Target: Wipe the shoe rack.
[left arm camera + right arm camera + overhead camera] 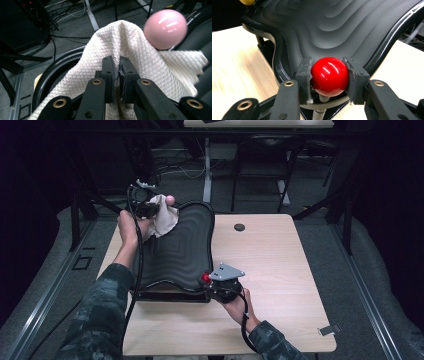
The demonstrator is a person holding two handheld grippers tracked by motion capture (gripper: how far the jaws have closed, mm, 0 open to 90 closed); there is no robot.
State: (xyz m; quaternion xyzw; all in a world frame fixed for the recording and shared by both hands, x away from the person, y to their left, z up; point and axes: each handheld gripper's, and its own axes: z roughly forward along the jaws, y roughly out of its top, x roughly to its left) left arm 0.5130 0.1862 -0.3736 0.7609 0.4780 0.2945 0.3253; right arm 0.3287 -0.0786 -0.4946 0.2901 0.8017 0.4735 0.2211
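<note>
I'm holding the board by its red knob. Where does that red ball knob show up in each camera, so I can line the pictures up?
High view: the red ball knob sits at the near right corner of the black wavy board, at the right gripper.
Left gripper view: not in it; there the left gripper pinches a white cloth beside a pink ball knob.
Right gripper view: low centre, clamped between the jaws.
Shared landmark: the board's ridged black surface.

A small dark round disc [239,227] lay on the bare wooden tabletop [280,265], above the centre of the frame. A small grey clip-like piece [329,330] sat at the tabletop's lower right edge. Another desk's white leg [207,170] stood at the top centre, with loose cables [175,167] on the grey floor to its left.
</note>
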